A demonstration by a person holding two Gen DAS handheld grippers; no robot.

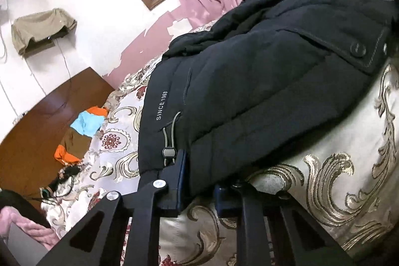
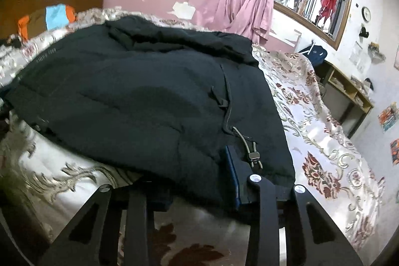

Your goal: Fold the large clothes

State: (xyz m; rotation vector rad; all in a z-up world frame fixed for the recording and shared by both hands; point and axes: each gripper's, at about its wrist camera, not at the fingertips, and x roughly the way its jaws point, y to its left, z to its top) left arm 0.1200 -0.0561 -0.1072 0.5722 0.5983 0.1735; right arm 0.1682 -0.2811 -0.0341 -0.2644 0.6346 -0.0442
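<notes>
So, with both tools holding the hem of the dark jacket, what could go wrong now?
1. The left tool and right tool each pinch only the hem edge of the dark padded jacket; its thick fabric may slip out when lifted.
2. The grey elastic drawcord with toggle lies right beside the right tool and could snag.
3. The glossy floral bedspread may let the jacket slide.

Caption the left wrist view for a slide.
Left tool gripping the hem of a dark jacket on a patterned bedspread.
</notes>
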